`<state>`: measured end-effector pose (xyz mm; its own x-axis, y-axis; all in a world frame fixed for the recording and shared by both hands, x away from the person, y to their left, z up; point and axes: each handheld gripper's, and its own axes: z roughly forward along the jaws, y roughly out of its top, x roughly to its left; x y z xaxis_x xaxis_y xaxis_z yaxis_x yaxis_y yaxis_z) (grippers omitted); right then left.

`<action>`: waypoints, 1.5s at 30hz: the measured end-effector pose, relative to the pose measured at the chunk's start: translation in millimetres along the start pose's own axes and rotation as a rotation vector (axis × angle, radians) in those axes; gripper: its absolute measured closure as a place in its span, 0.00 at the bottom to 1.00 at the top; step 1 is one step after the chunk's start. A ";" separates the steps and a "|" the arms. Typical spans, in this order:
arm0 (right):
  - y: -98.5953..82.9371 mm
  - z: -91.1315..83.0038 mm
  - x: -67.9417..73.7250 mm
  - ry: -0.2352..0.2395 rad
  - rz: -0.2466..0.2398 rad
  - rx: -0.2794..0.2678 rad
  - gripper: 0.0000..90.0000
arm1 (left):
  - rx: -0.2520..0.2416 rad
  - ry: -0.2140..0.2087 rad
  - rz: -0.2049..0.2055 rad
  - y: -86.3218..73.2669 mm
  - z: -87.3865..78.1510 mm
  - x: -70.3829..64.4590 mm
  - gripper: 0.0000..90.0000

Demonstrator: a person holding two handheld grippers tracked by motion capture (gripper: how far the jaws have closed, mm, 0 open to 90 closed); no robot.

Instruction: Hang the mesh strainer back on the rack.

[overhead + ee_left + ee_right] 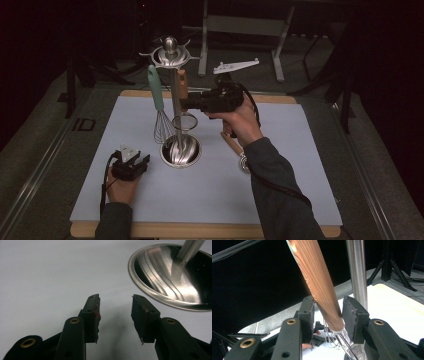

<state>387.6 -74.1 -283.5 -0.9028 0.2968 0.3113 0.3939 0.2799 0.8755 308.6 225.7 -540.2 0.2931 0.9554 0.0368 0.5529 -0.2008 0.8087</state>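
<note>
Right gripper (pixel 328 312): jaws clamp the wooden handle of a wire-mesh strainer (pixel 319 282), just beside the steel rack's upright pole (pixel 357 270). Left gripper (pixel 115 312): jaws wide, empty, low over pale worktop (pixel 45 275) near the rack's round base (pixel 172 280).

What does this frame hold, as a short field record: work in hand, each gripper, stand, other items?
work: hanging a wooden-handled strainer on the utensil stand
right gripper: jaws closed on the wooden handle, beside the stand's pole
left gripper: open, holding nothing, low over the mat near the stand base
whisk: teal handle, hanging on the stand
</note>
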 end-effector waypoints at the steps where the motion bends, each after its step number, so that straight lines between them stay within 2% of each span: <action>1: 0.3 -0.1 0.3 0.002 0.003 -0.004 0.69 | 0.000 0.000 0.000 0.0 0.0 0.0 0.65; 15: 2.9 -6.4 -0.7 -0.011 0.012 -0.054 0.68 | 0.000 0.001 0.001 0.0 0.0 -0.1 0.65; 26: 3.1 -6.1 -1.2 -0.024 0.016 -0.049 0.68 | -0.001 0.001 0.000 0.0 0.0 -0.1 0.65; 29: 2.4 -5.5 0.3 -0.027 0.006 -0.038 0.68 | -0.001 0.001 0.001 0.0 0.0 -0.2 0.65; 36: -4.0 -0.6 2.4 -0.067 -0.026 0.009 0.70 | -0.001 0.002 0.001 0.0 0.0 -0.2 0.65; 45: -10.4 -4.3 5.2 -0.082 -0.053 0.030 0.75 | -0.002 0.002 0.002 -0.1 0.0 -0.4 0.65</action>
<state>378.1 -79.4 -289.3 -0.9058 0.3545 0.2320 0.3518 0.3242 0.8781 308.5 225.3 -540.2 0.2928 0.9554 0.0399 0.5509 -0.2026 0.8096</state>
